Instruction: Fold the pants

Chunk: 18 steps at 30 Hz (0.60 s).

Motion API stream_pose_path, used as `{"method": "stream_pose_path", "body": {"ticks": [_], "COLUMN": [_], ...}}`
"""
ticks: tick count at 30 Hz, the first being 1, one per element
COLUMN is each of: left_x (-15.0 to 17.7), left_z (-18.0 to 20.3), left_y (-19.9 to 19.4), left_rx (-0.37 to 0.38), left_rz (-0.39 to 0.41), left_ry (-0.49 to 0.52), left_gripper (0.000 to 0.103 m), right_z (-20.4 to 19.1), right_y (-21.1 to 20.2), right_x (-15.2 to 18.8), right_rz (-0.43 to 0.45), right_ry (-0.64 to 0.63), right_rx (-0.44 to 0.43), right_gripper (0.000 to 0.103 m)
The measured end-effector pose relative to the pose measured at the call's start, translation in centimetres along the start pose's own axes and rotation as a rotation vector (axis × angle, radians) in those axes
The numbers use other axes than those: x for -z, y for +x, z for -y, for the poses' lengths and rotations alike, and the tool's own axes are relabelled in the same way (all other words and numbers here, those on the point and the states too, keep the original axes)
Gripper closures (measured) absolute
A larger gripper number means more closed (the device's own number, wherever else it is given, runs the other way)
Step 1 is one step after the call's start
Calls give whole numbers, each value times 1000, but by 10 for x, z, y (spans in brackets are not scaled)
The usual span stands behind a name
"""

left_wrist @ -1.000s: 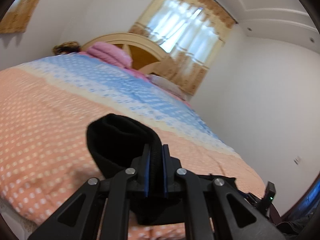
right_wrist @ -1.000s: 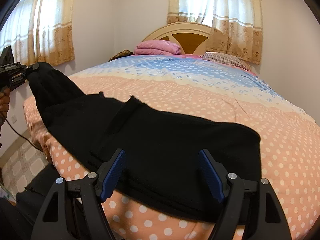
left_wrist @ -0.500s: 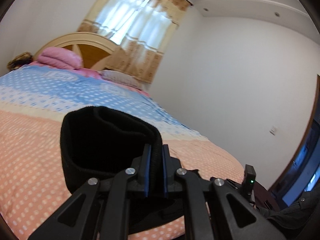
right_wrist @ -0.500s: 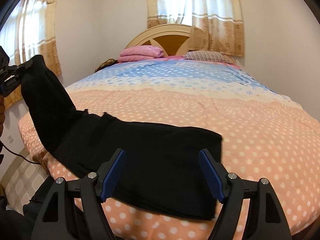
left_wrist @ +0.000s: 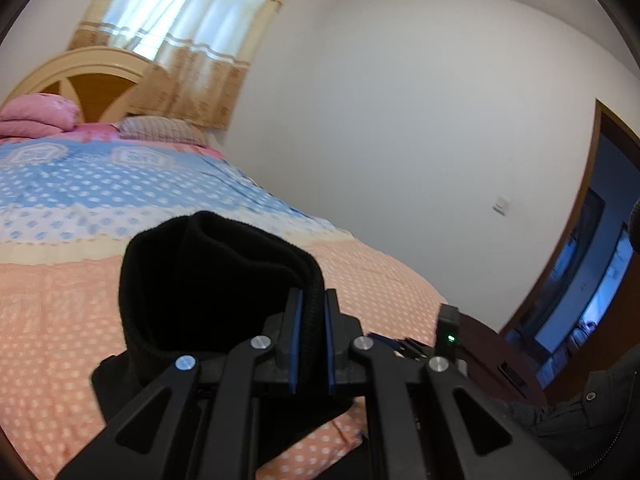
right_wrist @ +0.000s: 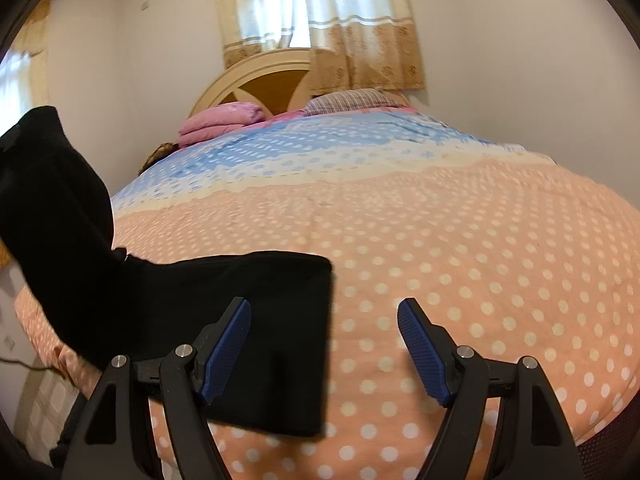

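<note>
Black pants [right_wrist: 248, 320] lie flat near the front edge of the bed, one end lifted at the far left [right_wrist: 52, 184]. My left gripper [left_wrist: 311, 340] is shut on that lifted end of the pants [left_wrist: 208, 280], which bulges as a dark loop above the blue pads. My right gripper [right_wrist: 324, 348] is open and empty just above the bed, its left finger [right_wrist: 226, 344] over the pants' right end and its right finger [right_wrist: 424, 348] over bare bedspread.
The bed [right_wrist: 460, 240] has a peach and blue polka-dot cover. Pink folded bedding [right_wrist: 222, 122] and a pillow [right_wrist: 348, 100] lie by the headboard. White walls stand behind it, and a dark doorway [left_wrist: 592, 280] is at the right in the left wrist view.
My left gripper has carried the pants end up and toward the right, turning its view to the right wall. My right gripper has shifted right, so the pants now sit left of its centre.
</note>
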State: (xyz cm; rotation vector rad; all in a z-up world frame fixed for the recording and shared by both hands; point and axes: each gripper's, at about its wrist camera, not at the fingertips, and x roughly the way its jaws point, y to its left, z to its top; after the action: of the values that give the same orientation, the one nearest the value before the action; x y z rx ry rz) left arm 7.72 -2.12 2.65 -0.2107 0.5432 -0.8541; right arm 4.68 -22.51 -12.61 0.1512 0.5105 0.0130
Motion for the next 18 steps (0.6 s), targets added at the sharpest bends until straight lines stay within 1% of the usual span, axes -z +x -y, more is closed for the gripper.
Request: {"method": "stream_pose_path", "body": {"ticks": [7,12,14,18], "left_x": [8,19,28,46], "left_z": [12,11,13,17], "left_y": [48,88,105,128], "left_rx": [34,2,-16,-38], "left_rz": [-112,-198,-234,-287], "left_ry": [17,41,66,83], "left_gripper": [93,93,93,93], "right_z": [12,19,23,31], "right_y": [0,1,3,7], "right_x": [2,3,4,6], "right_rz": [6,8,4,-6], "right_ry": [37,67,82,107], "right_rx": [13,22,29,43], "right_gripper": [26,26,26,26]}}
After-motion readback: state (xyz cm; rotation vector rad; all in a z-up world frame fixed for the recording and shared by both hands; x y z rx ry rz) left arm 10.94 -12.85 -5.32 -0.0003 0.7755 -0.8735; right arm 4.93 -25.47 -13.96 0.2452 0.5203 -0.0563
